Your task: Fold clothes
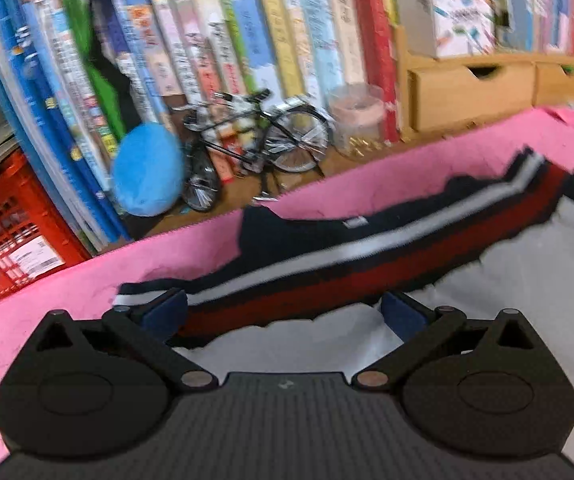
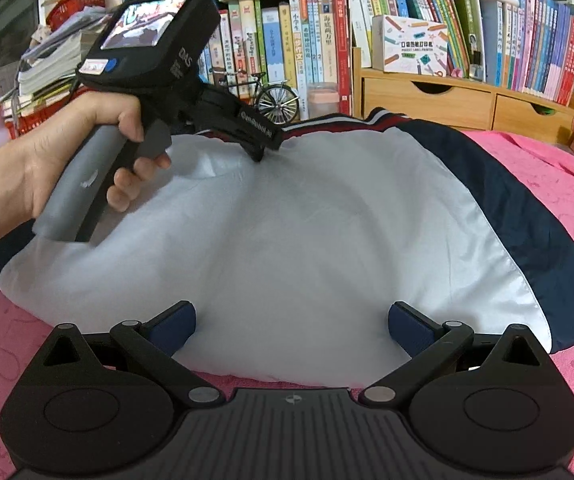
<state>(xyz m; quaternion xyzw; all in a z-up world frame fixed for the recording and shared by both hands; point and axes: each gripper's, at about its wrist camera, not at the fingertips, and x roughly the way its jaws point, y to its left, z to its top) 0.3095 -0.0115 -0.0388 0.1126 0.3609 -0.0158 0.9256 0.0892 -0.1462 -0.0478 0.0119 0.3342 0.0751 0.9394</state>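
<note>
We note books and a toy bicycle behind, jacket flat on pink cloth, white lining up, left gripper wide apart over striped hem, right gripper wide, both empty.

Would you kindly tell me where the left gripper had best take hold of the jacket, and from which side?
Probably at the striped hem band of the jacket, coming from the white side toward the bookshelf. The band runs as a raised edge on the pink cover, right ahead of the left gripper, whose open jaws already straddle it.
</note>
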